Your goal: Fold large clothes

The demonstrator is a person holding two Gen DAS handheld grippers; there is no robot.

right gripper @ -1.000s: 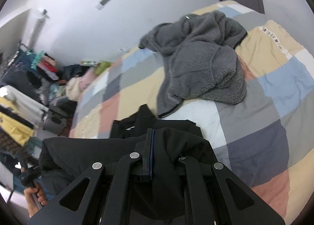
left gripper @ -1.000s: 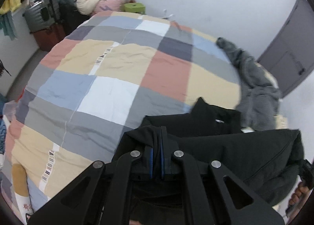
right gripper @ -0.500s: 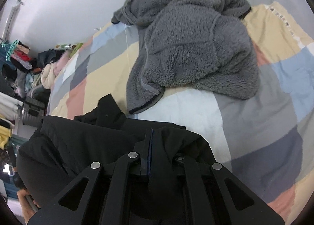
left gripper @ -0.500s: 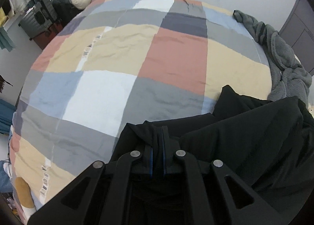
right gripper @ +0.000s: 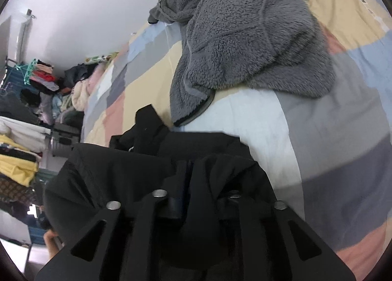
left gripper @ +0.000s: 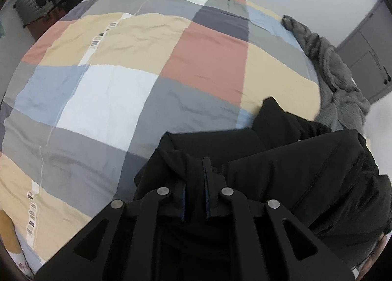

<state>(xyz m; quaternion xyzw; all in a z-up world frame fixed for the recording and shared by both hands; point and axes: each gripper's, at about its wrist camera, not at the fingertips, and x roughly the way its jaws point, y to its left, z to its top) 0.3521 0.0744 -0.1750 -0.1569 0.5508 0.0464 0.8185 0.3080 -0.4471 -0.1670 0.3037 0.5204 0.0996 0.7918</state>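
Observation:
A large black jacket (left gripper: pixel 306 168) hangs stretched between my two grippers over the near edge of the patchwork bed (left gripper: pixel 137 80). My left gripper (left gripper: pixel 195 183) is shut on one bunched corner of it. My right gripper (right gripper: pixel 188 183) is shut on the other corner, with black cloth (right gripper: pixel 122 173) draped over its fingers. Part of the jacket lies folded on the bed ahead (right gripper: pixel 147 129). The jacket's lower part is hidden below the grippers.
A grey fleece garment (right gripper: pixel 245 36) lies crumpled on the bed's right side, also in the left wrist view (left gripper: pixel 338 77). Piles of clothes and a rack (right gripper: pixel 36 99) stand past the bed's far end. A suitcase (left gripper: pixel 36 4) stands by the wall. A grey door (left gripper: pixel 367 60) is at right.
Both grippers have moved forward over the bed with the black jacket, bringing the fleece and the bedspread closer. Both grips have held.

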